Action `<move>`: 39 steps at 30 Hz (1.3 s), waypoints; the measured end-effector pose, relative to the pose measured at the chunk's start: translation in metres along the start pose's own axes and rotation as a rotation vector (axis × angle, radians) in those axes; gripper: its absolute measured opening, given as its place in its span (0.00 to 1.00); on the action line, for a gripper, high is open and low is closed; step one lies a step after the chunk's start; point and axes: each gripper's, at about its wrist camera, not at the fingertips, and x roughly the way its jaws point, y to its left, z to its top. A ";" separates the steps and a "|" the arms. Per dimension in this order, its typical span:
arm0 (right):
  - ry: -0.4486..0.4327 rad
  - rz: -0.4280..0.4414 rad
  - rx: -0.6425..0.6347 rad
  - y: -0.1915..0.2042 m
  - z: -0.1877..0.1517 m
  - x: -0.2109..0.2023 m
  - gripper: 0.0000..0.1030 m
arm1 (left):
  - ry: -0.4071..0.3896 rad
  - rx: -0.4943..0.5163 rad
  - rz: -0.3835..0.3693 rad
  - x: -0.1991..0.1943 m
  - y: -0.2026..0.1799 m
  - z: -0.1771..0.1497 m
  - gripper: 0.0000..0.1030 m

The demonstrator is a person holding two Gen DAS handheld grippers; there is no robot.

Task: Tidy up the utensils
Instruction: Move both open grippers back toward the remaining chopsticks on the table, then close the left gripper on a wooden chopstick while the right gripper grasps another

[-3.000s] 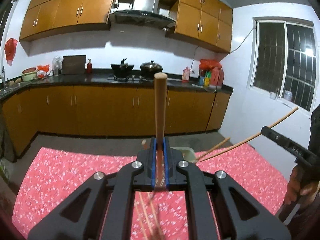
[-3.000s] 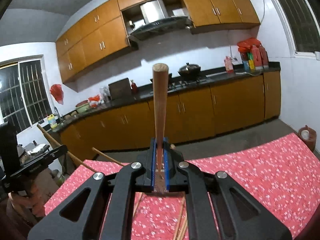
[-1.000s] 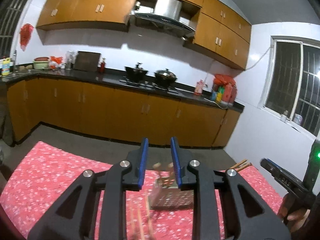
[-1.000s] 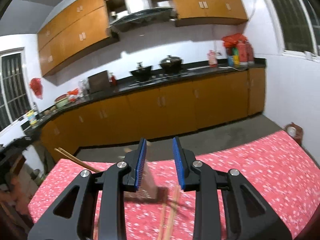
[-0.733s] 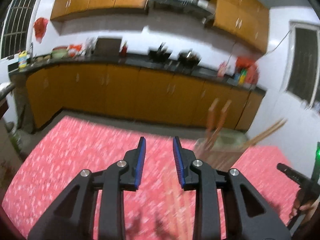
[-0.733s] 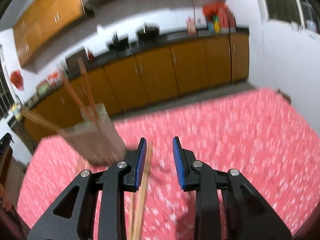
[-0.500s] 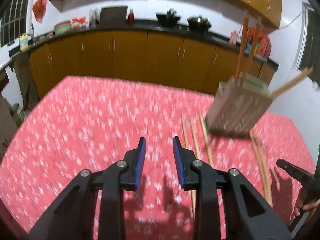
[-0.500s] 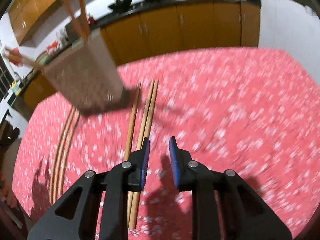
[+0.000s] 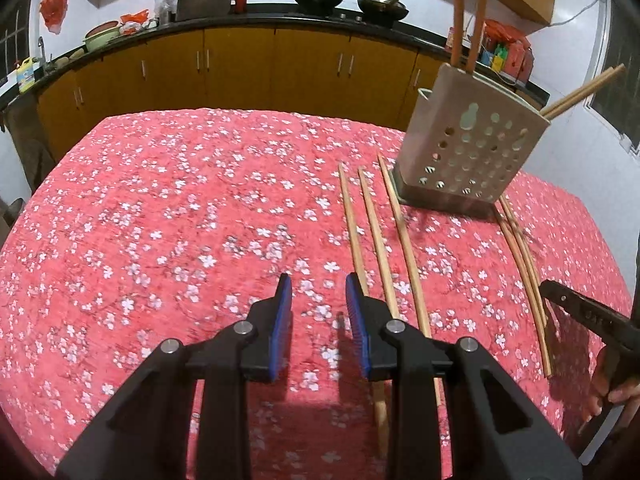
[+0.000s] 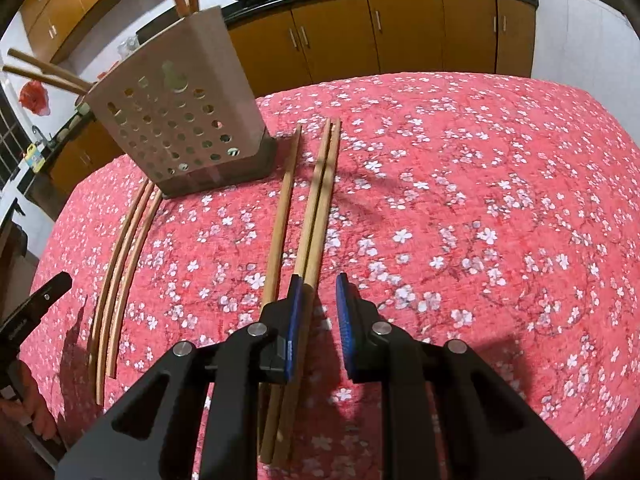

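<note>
Red floral-cloth table: perforated beige utensil holder upright at far edge, loose wooden chopsticks beside it. Left gripper, right gripper narrowly parted, holding nothing; right's jaws just narrowed.

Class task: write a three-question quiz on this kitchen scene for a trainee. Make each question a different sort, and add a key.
1. Multiple choice: where does the utensil holder stand?
A) on the red flowered tablecloth
B) on the kitchen counter
C) on the floor
2. True or false: the left gripper has a chopstick between its fingers.
3. Short answer: how many chopsticks stick out of the top of the holder?

Key: 1 A. 2 False: the fingers stand apart, with only tablecloth showing between them. 3 Four: two upright and two leaning out to one side.
</note>
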 end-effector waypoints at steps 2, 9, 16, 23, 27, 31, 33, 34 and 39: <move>-0.002 -0.009 -0.011 0.002 0.001 0.001 0.18 | 0.006 0.005 -0.004 0.002 -0.002 -0.001 0.28; -0.001 -0.084 -0.061 0.004 -0.003 0.004 0.10 | 0.021 0.016 -0.022 0.006 -0.008 -0.005 0.28; -0.021 -0.167 -0.037 -0.010 -0.001 0.004 0.07 | 0.039 0.032 -0.050 0.012 -0.013 -0.009 0.28; -0.028 -0.162 0.013 -0.025 0.004 0.003 0.07 | 0.067 0.069 -0.062 0.020 -0.022 -0.015 0.24; -0.028 -0.146 0.012 -0.026 0.004 0.001 0.07 | 0.093 0.096 -0.032 0.028 -0.027 -0.019 0.15; -0.026 -0.125 0.014 -0.026 0.000 -0.004 0.08 | 0.090 0.106 -0.004 0.030 -0.025 -0.019 0.08; -0.027 -0.120 0.016 -0.026 -0.001 -0.005 0.08 | 0.088 0.104 0.006 0.033 -0.022 -0.016 0.08; -0.028 -0.119 0.016 -0.026 -0.001 -0.006 0.08 | 0.087 0.104 0.017 0.035 -0.019 -0.013 0.08; -0.030 -0.108 -0.012 -0.022 0.002 -0.004 0.08 | 0.082 0.073 0.060 0.046 -0.002 0.004 0.08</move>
